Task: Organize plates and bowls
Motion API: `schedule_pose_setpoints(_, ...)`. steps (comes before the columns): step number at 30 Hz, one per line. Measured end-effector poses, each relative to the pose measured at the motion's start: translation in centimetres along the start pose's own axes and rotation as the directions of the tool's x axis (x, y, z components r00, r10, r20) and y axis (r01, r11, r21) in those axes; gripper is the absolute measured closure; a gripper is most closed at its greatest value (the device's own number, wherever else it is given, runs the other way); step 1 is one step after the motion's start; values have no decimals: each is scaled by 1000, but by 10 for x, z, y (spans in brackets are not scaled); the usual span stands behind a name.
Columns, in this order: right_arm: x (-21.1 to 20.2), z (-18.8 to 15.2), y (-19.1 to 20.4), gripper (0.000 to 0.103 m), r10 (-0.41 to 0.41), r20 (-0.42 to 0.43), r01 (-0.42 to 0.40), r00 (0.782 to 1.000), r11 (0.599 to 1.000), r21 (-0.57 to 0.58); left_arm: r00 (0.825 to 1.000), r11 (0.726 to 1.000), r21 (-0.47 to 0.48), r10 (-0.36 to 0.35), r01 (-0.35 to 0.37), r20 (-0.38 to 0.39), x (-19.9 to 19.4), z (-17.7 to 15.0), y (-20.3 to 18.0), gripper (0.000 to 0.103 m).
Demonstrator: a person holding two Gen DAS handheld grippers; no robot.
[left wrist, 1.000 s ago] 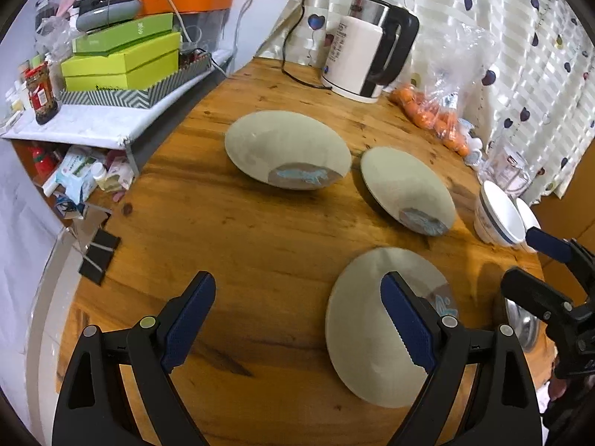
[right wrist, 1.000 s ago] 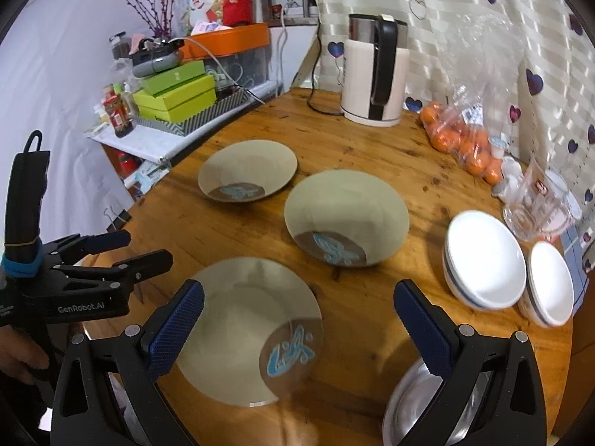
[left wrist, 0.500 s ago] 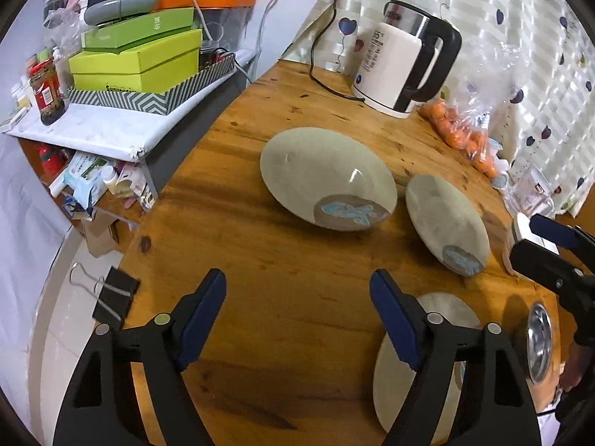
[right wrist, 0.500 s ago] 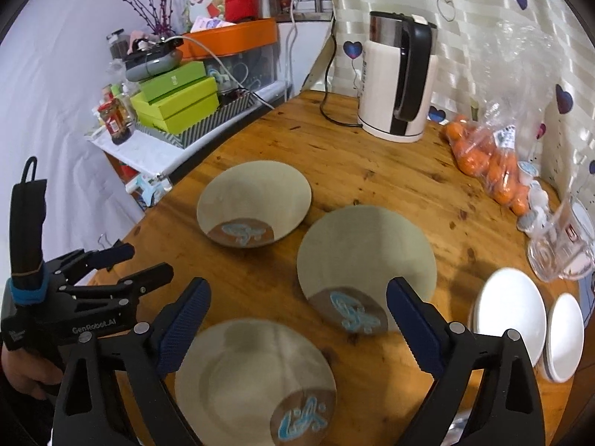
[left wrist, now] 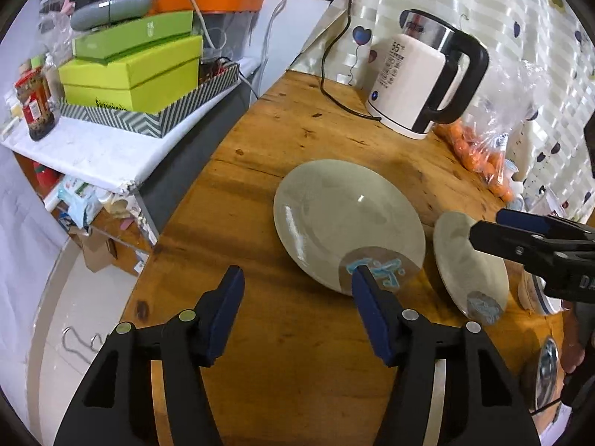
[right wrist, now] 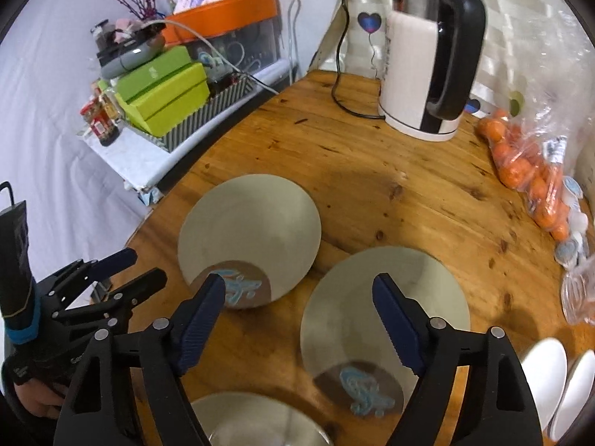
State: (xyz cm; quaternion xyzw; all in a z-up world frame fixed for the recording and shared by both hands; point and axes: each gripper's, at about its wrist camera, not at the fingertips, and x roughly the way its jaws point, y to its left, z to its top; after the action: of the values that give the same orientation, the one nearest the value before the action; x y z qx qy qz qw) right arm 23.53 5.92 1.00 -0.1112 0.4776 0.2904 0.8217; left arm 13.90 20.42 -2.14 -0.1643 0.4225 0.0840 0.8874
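Observation:
Three grey-green plates with blue fish marks lie on the round wooden table. The far-left plate lies just ahead of my open, empty left gripper, whose right finger overlaps its near rim. The middle plate lies under my open, empty right gripper, which also shows in the left wrist view. The near plate is mostly hidden behind the gripper body. White bowls stand at the right edge.
A white electric kettle with its cord stands at the table's back. A bag of oranges lies at the right. A side shelf holds green boxes and an orange-lidded bin. A metal bowl sits at the near right.
Both grippers have moved forward over the table, toward the far plates. The near plate has slipped below the views. Both stay open and empty.

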Motion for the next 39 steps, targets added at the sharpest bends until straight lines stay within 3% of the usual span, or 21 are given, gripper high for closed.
schedule_pose_setpoints(4, 24, 12, -10, 34, 26, -46, -25, 999, 999, 24, 1000, 1000, -19, -9, 8, -20, 12, 5, 5, 53)
schedule_pose_setpoints(7, 37, 20, -16, 36, 48, -64, -46, 997, 998, 44, 1000, 999, -34, -14, 13, -27, 20, 8, 8, 56)
schedule_pose_setpoints(11, 50, 27, -20, 40, 57, -85, -53, 995, 998, 47, 999, 998, -58, -31, 28, -45, 30, 11, 11, 67)
schedule_pose_setpoints(23, 81, 33, -26, 51, 74, -136, -66, 988, 996, 67, 996, 995, -88, -59, 53, -66, 48, 16, 13, 68)
schedule_pose_setpoints(27, 88, 33, -27, 60, 81, -150, -69, 985, 994, 79, 995, 994, -87, -78, 72, -67, 52, 18, 11, 74)
schedule_pose_setpoints(36, 96, 33, -25, 76, 102, -160, -91, 982, 993, 80, 994, 993, -88, -85, 79, -64, 52, 20, 10, 75)
schedule_pose_setpoints(39, 96, 34, -24, 77, 94, -157, -82, 983, 993, 81, 994, 993, -90, -89, 83, -62, 52, 20, 11, 75)
